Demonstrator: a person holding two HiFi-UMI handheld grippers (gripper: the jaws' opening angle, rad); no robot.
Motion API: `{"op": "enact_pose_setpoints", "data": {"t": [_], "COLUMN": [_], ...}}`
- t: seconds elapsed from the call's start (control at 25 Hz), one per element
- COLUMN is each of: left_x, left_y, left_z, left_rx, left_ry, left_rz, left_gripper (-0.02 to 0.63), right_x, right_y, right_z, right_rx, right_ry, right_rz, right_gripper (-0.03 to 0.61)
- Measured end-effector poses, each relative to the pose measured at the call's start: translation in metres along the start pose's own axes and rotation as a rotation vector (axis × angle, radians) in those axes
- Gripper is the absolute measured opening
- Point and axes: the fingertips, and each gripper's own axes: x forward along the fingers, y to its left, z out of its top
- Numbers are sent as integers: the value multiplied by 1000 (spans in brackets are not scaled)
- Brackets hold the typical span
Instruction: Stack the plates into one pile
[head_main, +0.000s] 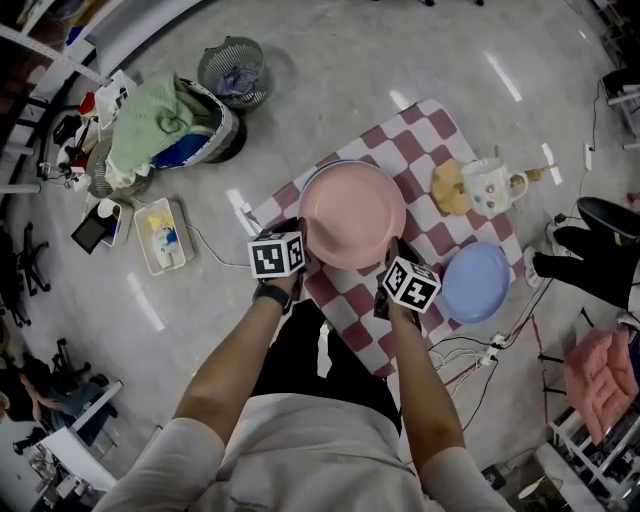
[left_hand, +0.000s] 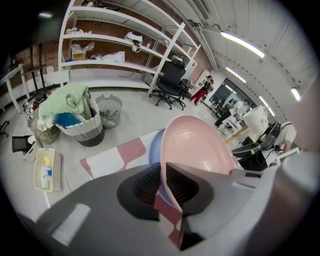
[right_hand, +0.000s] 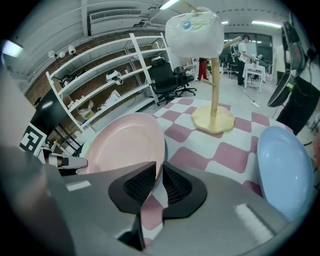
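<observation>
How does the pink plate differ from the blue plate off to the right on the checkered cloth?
The pink plate is clamped at its rim by the left gripper and right gripper; the blue plate lies untouched. The pink plate is over the middle of the cloth, the blue plate near its edge. Both are plain, round, shallow.

a blue plate (left_hand: 153, 146) is mostly hidden behind the pink plate (left_hand: 197, 150) — only a rim sliver shows. print on the mug (head_main: 492, 186) is too small to read; a person's leg (head_main: 588, 264) runs off the right edge.
</observation>
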Motion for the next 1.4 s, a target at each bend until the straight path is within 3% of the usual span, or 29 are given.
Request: {"op": "enact_pose_setpoints", "data": {"t": [0.32, 0.6, 1.0, 1.2, 1.4], "left_x": [18, 25, 2, -10, -8], "left_y": [14, 13, 10, -24, -86], "left_z": [12, 10, 22, 22, -1], "left_rx": [17, 56, 109, 162, 230], "left_ry": [36, 61, -24, -61, -42], "left_rz": [5, -22, 23, 17, -69], "left_gripper": [38, 38, 38, 23, 6], "right_x": [23, 31, 9, -20, -54], "right_y": [8, 10, 10, -4, -30], "right_z": [3, -7, 1, -5, -22], "right_rx": [-12, -97, -98, -55, -4], "right_ry": [25, 66, 15, -13, -25], "right_rz": [-19, -53, -60, -51, -40], "right_gripper": [48, 52, 54, 52, 49]}}
